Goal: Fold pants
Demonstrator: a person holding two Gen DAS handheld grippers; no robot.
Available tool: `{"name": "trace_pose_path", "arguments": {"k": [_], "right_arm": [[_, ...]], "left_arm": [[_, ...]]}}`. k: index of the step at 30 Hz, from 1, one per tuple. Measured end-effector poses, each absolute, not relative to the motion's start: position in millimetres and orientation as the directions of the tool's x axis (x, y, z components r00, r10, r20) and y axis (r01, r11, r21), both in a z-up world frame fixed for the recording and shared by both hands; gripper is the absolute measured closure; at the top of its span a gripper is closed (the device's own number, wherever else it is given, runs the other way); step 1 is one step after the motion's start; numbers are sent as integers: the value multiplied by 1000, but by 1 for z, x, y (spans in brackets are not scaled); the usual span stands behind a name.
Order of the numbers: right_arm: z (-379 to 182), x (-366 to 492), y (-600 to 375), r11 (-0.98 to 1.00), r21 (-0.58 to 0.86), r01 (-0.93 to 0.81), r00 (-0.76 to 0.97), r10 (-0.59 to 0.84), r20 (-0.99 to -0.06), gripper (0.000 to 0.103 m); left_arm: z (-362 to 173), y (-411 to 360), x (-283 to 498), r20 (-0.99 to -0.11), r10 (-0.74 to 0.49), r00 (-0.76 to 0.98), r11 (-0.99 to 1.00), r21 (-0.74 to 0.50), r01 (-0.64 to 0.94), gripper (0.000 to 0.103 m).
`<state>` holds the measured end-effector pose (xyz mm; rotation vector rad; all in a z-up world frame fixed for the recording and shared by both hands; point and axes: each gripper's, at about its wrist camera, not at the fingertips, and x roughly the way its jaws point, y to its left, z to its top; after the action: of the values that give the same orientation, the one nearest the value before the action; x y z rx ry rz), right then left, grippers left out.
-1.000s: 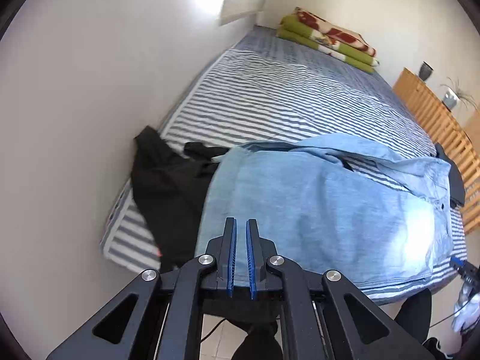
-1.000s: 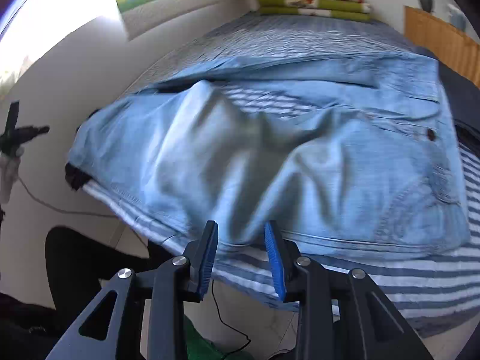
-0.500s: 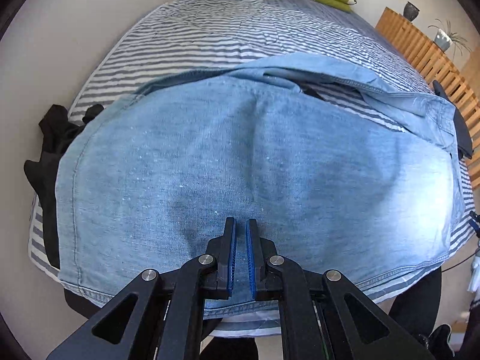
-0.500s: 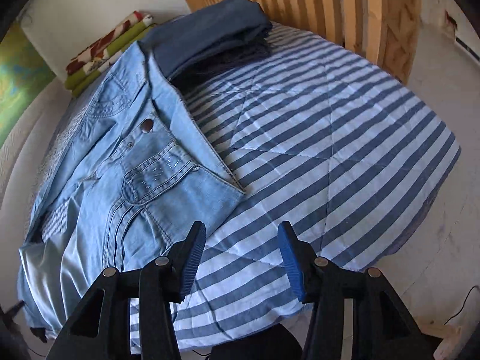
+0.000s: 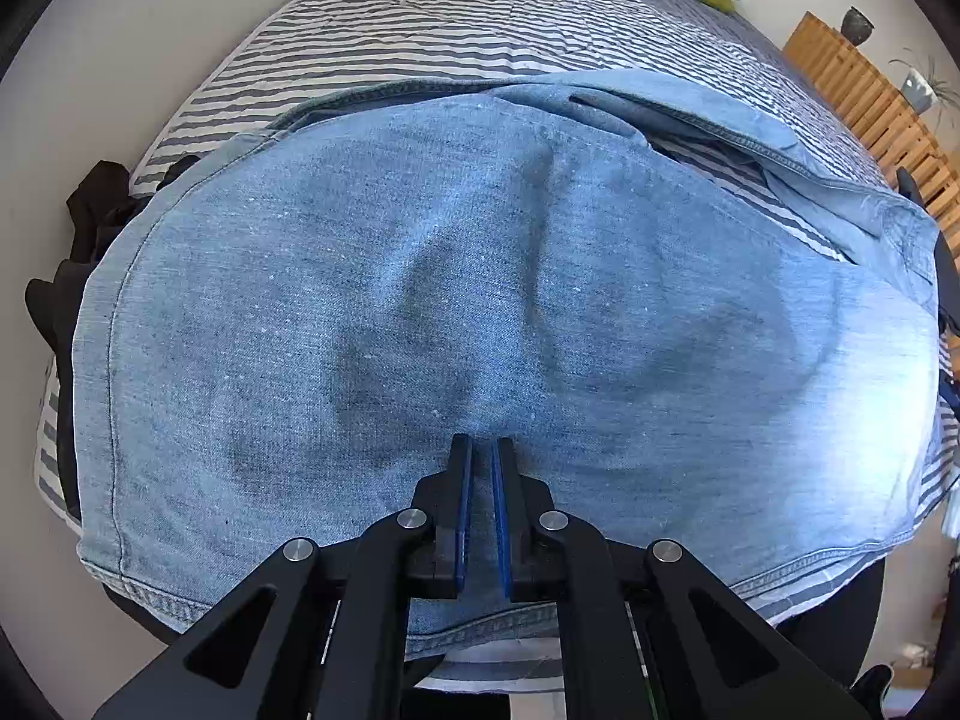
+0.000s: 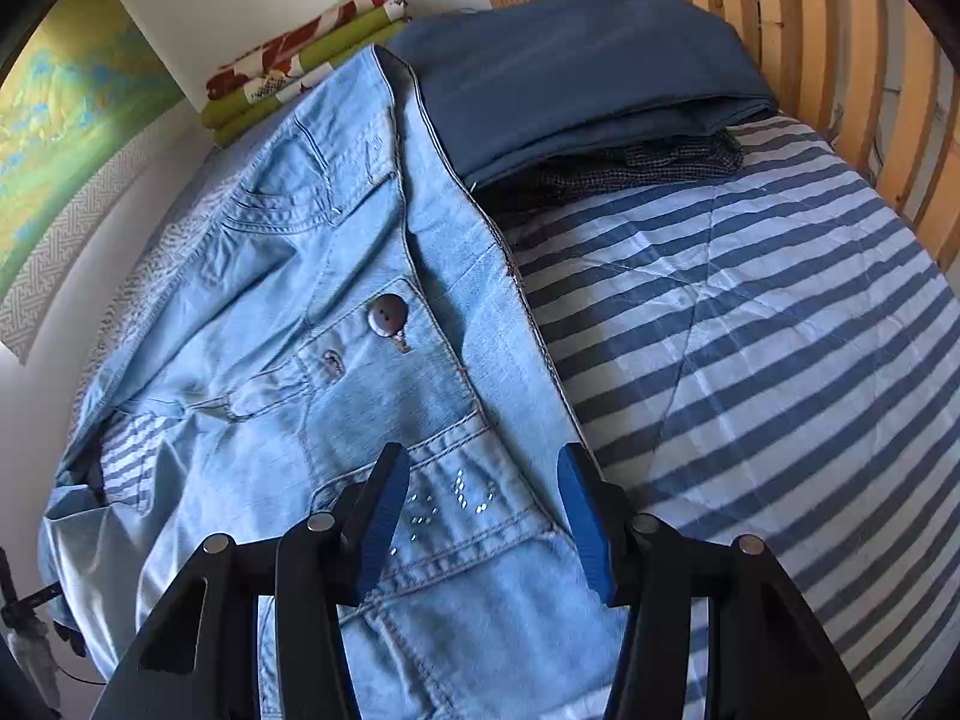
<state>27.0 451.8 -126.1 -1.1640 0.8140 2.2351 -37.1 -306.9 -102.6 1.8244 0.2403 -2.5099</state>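
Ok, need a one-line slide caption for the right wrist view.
Open right gripper above the waistband of light blue jeans spread on a striped bed, folded navy pants beyond.

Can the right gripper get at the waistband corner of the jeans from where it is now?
Probably yes: the right gripper stands open directly over the jeans near the waistband edge, with nothing lying across that spot; the folded dark blue cloth sits further back.
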Motion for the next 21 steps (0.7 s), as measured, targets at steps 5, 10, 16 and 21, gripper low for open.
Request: {"name": "trace_pose_path", "arguments": {"k": [5, 10, 16, 21], "right_arm": [[-140, 10, 449, -748, 230, -622, -498, 151, -854, 45], [-136, 9, 436, -780, 174, -602, -475, 175, -862, 91], [-103, 32, 436, -763, 122, -635, -493, 278, -824, 96], [-103, 47, 448, -672, -49, -739, -356, 451, -818, 103]], "left_arm": [[-107, -307, -44, -954, 57, -294, -989, -95, 116, 97], [-109, -304, -46, -957, 41, -289, -990, -78, 117, 97], [-109, -302, -46, -956, 38, -290, -990, -75, 119, 97], [-107, -302, -45, -956, 37, -292, -990, -74, 119, 97]]}}
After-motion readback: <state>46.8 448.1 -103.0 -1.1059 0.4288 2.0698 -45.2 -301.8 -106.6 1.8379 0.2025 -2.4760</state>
